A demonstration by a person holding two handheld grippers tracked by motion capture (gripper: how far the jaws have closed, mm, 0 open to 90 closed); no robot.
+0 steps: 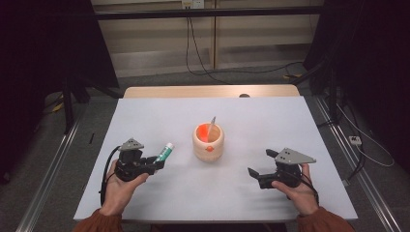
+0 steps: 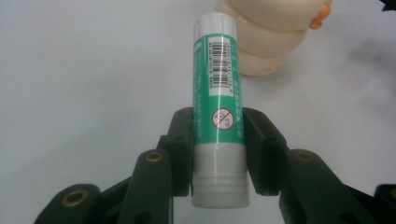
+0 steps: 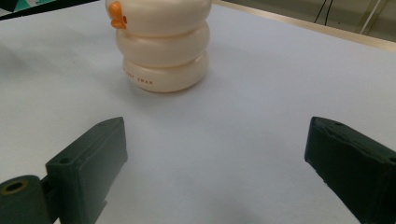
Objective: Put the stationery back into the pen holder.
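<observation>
Glue stick: sitting clamped between the left gripper's jaws near its lower end, capped end pointing toward the holder.
Holder: cream ringed cup standing mid-table, already carrying a pencil — orange inside.
Right gripper: idling with jaws spread wide, gripping nothing, aimed at the holder.
Risk: the low grip is leaving most of the tube overhanging — it may be pivoting, clipping the rim or pencil and tipping the cup.

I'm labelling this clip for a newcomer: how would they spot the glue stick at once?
Start at the cream ringed holder in the middle of the white table. Just to its left, the left gripper clamps the glue stick: a green-labelled tube with white ends and a barcode, unlike the pen in the holder.
</observation>
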